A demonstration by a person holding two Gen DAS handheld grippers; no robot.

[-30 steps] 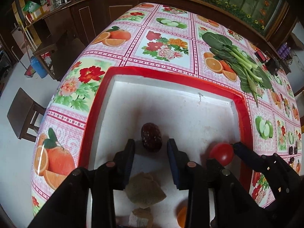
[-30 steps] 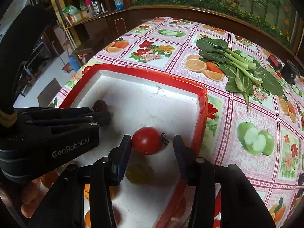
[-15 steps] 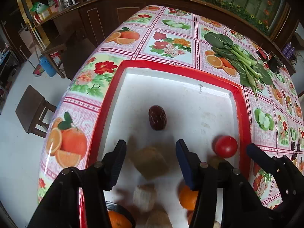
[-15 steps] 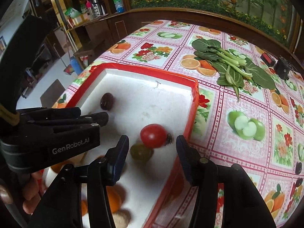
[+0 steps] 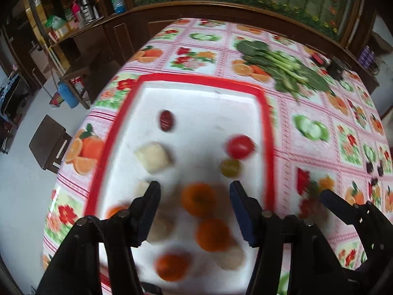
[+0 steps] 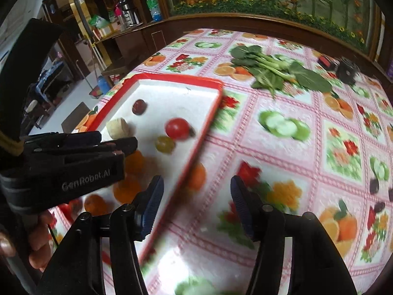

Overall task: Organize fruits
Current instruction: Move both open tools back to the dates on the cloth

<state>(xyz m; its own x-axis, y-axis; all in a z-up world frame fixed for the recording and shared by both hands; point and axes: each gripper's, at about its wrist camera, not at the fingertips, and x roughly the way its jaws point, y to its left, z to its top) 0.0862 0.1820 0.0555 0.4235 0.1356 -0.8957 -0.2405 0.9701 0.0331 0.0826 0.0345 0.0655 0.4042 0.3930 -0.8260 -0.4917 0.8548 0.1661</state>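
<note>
A white tray with a red rim (image 5: 266, 113) (image 6: 208, 123) lies on the fruit-print tablecloth. In it lie a dark red date (image 5: 166, 120) (image 6: 139, 106), a red tomato (image 5: 239, 146) (image 6: 177, 128), a green grape (image 5: 230, 168) (image 6: 165, 144), a pale lump (image 5: 153, 157) (image 6: 117, 128) and several oranges (image 5: 199, 202). My left gripper (image 5: 195, 200) is open and empty above the oranges at the tray's near end. My right gripper (image 6: 196, 196) is open and empty, over the tray's right rim and the cloth.
Leafy greens (image 5: 282, 71) (image 6: 272, 70) lie on the cloth beyond the tray. Small dark fruits (image 6: 374, 185) lie at the right. A black box (image 6: 346, 70) stands at the far right. The table's left edge drops to the floor, with a stool (image 5: 48, 142).
Both grippers have pulled back and up from the tray, open and empty. The date and the tomato stay in the tray. The right gripper has shifted right over the rim.
</note>
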